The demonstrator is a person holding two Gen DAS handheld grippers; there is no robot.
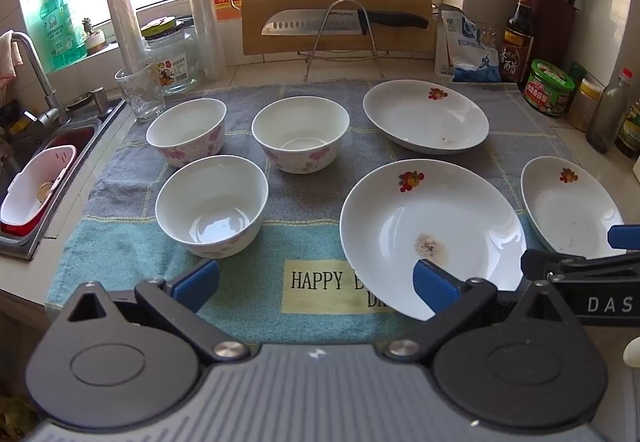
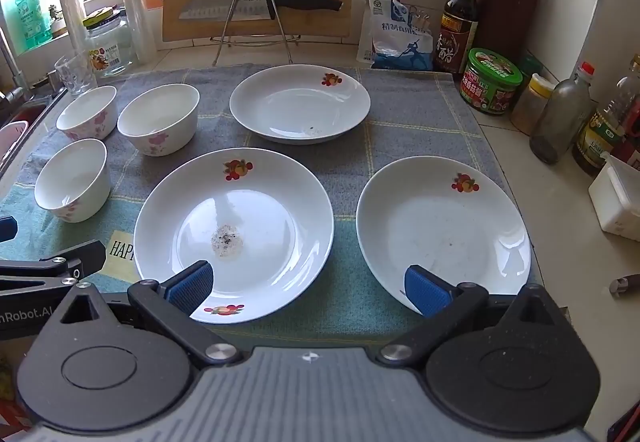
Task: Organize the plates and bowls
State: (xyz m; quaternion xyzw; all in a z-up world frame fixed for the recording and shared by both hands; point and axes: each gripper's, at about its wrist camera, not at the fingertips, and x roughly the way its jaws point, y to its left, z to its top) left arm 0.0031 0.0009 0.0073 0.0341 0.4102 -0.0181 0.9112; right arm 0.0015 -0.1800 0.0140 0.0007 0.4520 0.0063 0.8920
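Three bowls (image 1: 211,204) sit at the left of the towel (image 1: 120,242), two far and one near, close together but apart. Three plates lie to their right: a far plate (image 2: 300,102), a near plate (image 2: 234,230) with a speckled stain at its middle, and a right plate (image 2: 442,230) just beside it. Both grippers hang above the towel's near edge with jaws spread wide and holding nothing: the left gripper (image 1: 316,280) between near bowl and near plate, the right gripper (image 2: 308,284) over the gap between near and right plates.
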